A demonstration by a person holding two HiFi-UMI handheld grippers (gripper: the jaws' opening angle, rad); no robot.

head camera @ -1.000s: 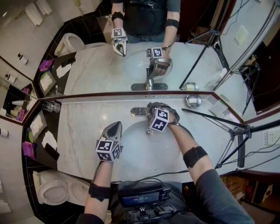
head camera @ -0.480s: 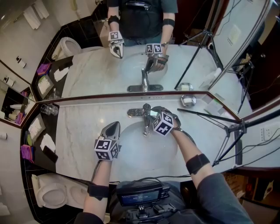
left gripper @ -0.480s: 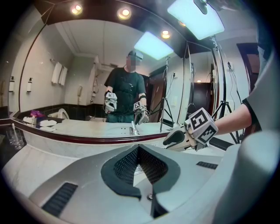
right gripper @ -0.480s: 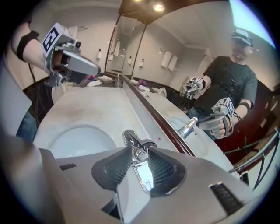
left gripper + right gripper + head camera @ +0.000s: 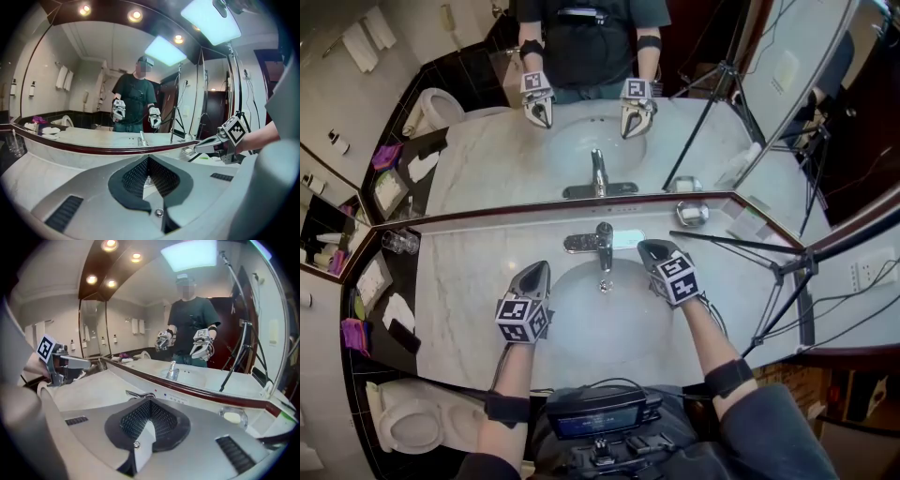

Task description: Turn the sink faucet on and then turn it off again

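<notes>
Flanking the faucet [image 5: 602,240], gaps either side, left gripper [image 5: 538,270] closed empty, right gripper [image 5: 649,249] just closed empty.

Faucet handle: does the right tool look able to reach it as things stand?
Probably yes: the right tool, jaws just closed on nothing, hovers beside the faucet handle with nothing between them.

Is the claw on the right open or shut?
Shut. The right gripper's jaws have just been closing and now meet, with nothing between them, off the faucet.
</notes>
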